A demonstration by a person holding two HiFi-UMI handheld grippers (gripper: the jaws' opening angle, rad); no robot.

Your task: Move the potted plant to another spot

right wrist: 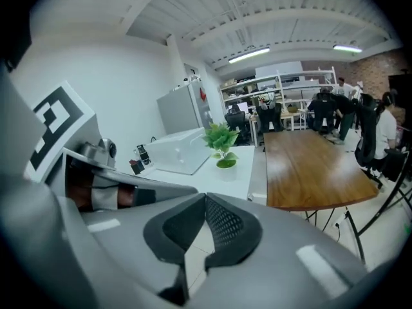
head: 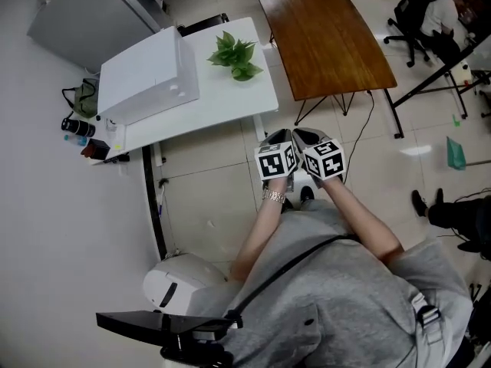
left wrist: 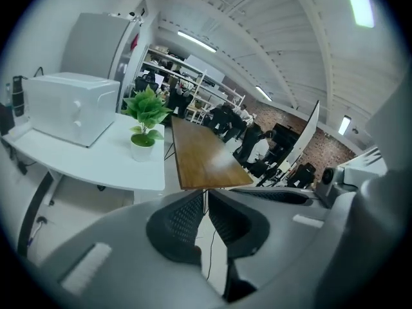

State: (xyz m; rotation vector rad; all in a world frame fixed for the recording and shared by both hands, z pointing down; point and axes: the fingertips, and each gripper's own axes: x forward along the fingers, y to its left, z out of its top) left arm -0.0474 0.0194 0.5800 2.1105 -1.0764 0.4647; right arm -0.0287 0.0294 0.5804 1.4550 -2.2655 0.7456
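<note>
- My left gripper point(left wrist: 206, 195) has its jaws closed tip to tip, with nothing between them.
- My right gripper point(right wrist: 205, 199) is likewise closed and empty. Both are held side by side in front of me, well short of the table point(head: 230, 102).
- The plant point(head: 236, 55) stands on that white table, toward the corner nearest the wooden table point(head: 322, 37) and apart from the white box point(head: 146, 75).
- It stands upright with its long axis vertical: the pot point(left wrist: 142, 149) is at the bottom and the leaves fan out above. I see no clear front to it.
- I judge it small and light. The pot looks stiff and smooth, so it may slip under a weak squeeze.
- The leaves and stem are soft and would bruise or bend, so I'd keep off them.
- I'd open wide and grip the pot wall low, below the rim, keeping it level so it neither tips nor spills.
</note>
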